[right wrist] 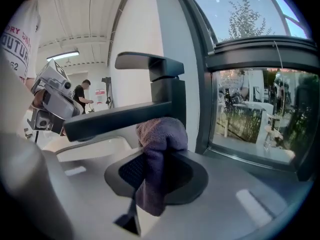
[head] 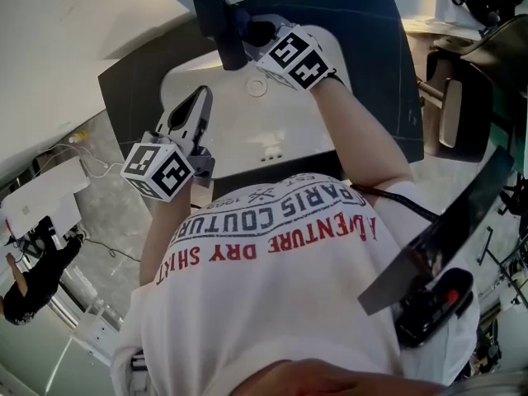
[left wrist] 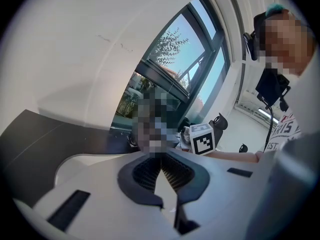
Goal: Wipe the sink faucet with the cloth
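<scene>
While the right gripper (right wrist: 159, 156) clenches a bunched purple cloth (right wrist: 162, 134) against the dark faucet (right wrist: 125, 115), where the spout meets the upright body, the left gripper (left wrist: 161, 160) has its jaws closed together on nothing. From the head view, the left gripper hangs over the left rim of the white sink (head: 239, 130), apart from the faucet. A dark desk (head: 375, 64) surrounds the sink.

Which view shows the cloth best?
Right gripper view: the cloth fills the centre, clamped in the right gripper and up against the faucet. Head view shows at most a dark scrap by the faucet, hard to tell. Left gripper view shows none of it.
</scene>
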A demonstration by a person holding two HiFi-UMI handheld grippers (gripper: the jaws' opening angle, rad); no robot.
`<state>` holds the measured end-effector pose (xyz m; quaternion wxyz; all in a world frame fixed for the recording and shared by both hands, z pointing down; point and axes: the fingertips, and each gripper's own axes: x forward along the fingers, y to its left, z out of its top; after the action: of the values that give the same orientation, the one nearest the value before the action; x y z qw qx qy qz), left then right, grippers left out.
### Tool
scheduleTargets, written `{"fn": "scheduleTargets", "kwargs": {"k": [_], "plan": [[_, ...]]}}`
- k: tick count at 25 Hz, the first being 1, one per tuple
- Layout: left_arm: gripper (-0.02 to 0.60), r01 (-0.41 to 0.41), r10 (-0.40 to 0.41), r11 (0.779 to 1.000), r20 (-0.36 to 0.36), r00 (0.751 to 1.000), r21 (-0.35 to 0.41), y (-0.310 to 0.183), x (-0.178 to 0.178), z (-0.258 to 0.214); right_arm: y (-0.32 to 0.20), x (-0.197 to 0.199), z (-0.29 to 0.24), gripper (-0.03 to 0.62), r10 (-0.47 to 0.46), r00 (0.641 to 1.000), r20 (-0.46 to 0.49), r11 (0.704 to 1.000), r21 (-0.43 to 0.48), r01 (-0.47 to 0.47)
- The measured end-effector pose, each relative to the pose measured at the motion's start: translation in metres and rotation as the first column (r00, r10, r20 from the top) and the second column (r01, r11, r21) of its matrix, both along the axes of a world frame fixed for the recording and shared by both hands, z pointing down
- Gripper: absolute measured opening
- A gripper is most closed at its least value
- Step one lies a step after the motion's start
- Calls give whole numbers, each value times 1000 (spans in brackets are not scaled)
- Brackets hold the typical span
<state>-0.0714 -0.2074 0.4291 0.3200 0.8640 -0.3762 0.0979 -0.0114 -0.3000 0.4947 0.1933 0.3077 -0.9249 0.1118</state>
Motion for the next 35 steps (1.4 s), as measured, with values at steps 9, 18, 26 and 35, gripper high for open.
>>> {"fn": "scheduleTargets", "kwargs": {"k": [9, 18, 26, 35], "plan": [[2, -6, 6, 1000, -1, 1000, -3, -2, 1, 1, 2, 6, 33, 75, 67, 997, -38, 985, -154, -72], [2, 2, -2, 1000, -13, 1000, -12, 5, 0, 0, 4, 2, -4, 75, 44, 994, 101, 998, -57, -39], [3, 16, -16, 1000, -12, 1000, -17, 13, -4, 2, 16, -1, -19, 75, -14, 990, 140, 999, 32, 9], [2, 10, -11, 1000, -18, 1000, -12, 21, 7, 3, 47, 4, -24, 75, -68, 987, 147, 996, 74, 58]]}}
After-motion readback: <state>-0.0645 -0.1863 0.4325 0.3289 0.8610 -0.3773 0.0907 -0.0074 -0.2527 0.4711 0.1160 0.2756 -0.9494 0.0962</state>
